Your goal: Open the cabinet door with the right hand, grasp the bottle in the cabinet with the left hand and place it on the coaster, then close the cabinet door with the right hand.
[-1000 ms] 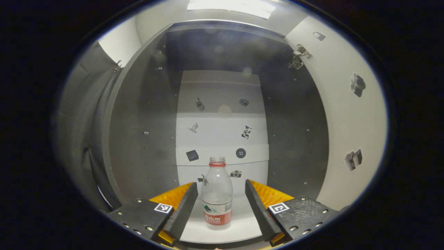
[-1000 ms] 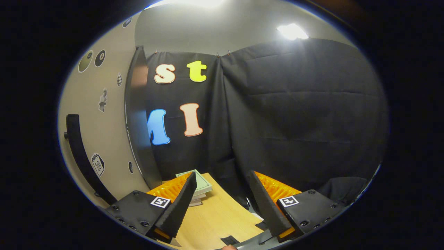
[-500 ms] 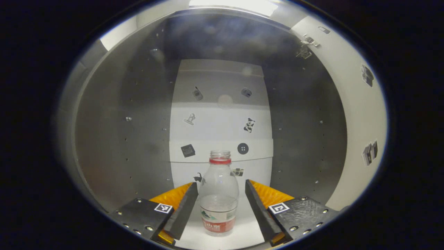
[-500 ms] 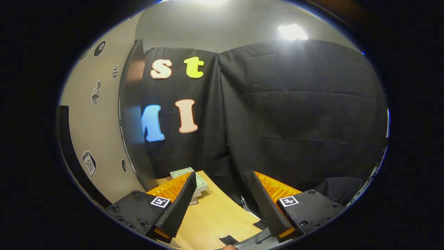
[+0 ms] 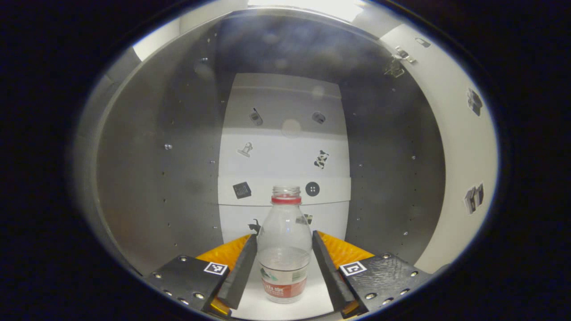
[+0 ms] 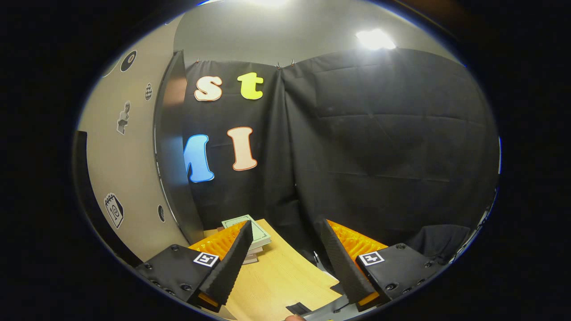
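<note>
Against the frame half a second back, the left gripper [image 5: 284, 272] has narrowed: its fingers now lie right along both flanks of the bottle [image 5: 284, 249], seemingly touching, though firm pressure cannot be told; before, gaps showed on both sides. The bottle also sits a little larger and higher in the left gripper view. The right gripper view is nearly unchanged. Near, bottom centre of the left gripper view: the bottle is clear plastic with rounded shoulders, a red neck ring, open mouth, a little water and a red-and-white label band; it stands upright on the smooth white floor of the cabinet [image 5: 160, 178]. Farther, centre: a white back panel with small dark stickers; matte grey side walls dotted with peg holes at left and right. Right edge: the pale open door [image 5: 464, 147] with a metal hinge at upper right. In the right gripper view, bottom: the right gripper [image 6: 285, 263] is spread wide, holding nothing, its fingers ridged and wedge-shaped. Beyond them, bottom centre, a light wood-grain table [image 6: 281, 281] with a flat stack of books [image 6: 254, 236]. Left: the door's cream face with a curved black handle [image 6: 87, 187]. Behind, creased black cloth.
</note>
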Tool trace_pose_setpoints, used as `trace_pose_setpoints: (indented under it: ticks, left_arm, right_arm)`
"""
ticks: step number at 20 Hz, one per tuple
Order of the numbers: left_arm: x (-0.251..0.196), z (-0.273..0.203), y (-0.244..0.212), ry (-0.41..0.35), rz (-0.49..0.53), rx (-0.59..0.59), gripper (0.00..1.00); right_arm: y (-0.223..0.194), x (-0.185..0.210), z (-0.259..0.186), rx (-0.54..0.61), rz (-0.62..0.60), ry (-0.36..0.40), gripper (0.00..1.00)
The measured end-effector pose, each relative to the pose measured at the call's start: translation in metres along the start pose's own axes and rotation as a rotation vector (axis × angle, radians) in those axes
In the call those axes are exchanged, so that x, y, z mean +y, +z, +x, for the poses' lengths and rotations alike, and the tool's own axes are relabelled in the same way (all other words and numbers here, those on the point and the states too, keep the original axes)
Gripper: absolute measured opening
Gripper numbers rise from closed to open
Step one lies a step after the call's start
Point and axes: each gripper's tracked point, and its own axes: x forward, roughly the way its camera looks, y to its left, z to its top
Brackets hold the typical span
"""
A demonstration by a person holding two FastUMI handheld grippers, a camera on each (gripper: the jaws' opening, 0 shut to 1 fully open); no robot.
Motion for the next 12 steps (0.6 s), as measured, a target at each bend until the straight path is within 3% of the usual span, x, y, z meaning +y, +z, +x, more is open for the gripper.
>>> trace_pose_setpoints:
  ticks: [12]
  left_arm:
    - [0.009,-0.098,0.033,0.040,0.020,-0.048,0.73]
  right_arm:
    - [-0.004,-0.002,-0.012,-0.006,0.014,0.100,0.98]
